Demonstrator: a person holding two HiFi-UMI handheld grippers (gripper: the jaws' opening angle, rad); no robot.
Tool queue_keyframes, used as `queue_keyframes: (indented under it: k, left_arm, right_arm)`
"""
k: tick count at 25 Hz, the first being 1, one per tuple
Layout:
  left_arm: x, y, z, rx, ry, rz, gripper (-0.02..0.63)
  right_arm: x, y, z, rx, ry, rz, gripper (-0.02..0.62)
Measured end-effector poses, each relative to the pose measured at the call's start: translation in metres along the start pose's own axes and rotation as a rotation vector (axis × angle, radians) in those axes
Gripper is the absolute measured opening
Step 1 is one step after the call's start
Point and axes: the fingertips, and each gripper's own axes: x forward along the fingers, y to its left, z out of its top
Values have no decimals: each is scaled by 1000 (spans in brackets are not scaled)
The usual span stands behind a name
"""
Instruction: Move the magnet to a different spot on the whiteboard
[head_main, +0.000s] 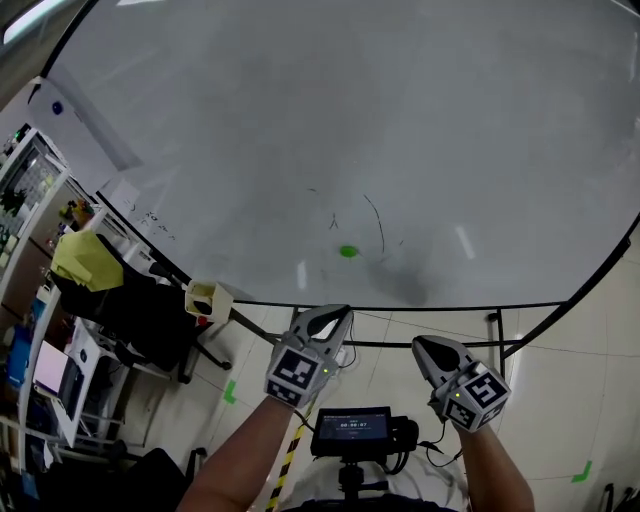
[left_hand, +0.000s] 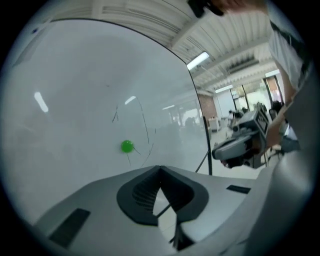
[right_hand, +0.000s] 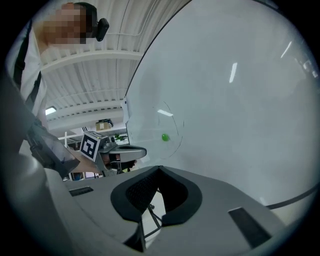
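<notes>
Green magnet (head_main: 348, 251) seated low on whiteboard (head_main: 400, 120), near bottom edge; wide board surface above magnet. Left gripper (head_main: 325, 322) and right gripper (head_main: 435, 350) held below magnet, jaws closed, nothing gripped.

I seem to be working in an open office or lab, with a big whiteboard (head_main: 350, 120), cluttered shelves (head_main: 25, 190), an office chair (head_main: 150, 315), tiled floor (head_main: 560, 400) and strip ceiling lights (left_hand: 198, 60).

Open air lies between left gripper (head_main: 333, 316), right gripper (head_main: 427, 346) and the whiteboard (head_main: 330, 120); board face round the magnet (head_main: 347, 251) bare but for thin pen marks (head_main: 376, 225). Bottom rail (head_main: 400, 306) and stand bar (head_main: 390, 343) cross just beyond the gripper tips, below the magnet. Left of them a box (head_main: 205, 298), chair (head_main: 140, 310) and cluttered desks (head_main: 70, 360) crowd the board's corner.
</notes>
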Motion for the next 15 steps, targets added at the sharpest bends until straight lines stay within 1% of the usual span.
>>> queue_keyframes:
  k: [2,4,8,11,12,13,15]
  left_arm:
    - [6,6,4,182,81,83,23]
    - [13,11,13,324,128,150,25]
    - [26,20,29,508,171,247,25]
    - [36,30,29,681,205,316,26]
    - [39,32,29,729,219,330,36]
    - [41,35,30,770,233,340,64]
    - [43,39,33,847,251,360,64]
  right_arm:
    - [0,-3,0,4,4,15,28]
    - [-1,-6,1,3,4,27,28]
    - [-8,-11,3,7,-4,33,28]
    - [-17,-18,3,0,-4,22,28]
    - [-21,-21,5,-2,-4,16,28]
    - [-25,-24,7,-6,-7,8,28]
    - [-35,-29,12,-15,-14,-11,28]
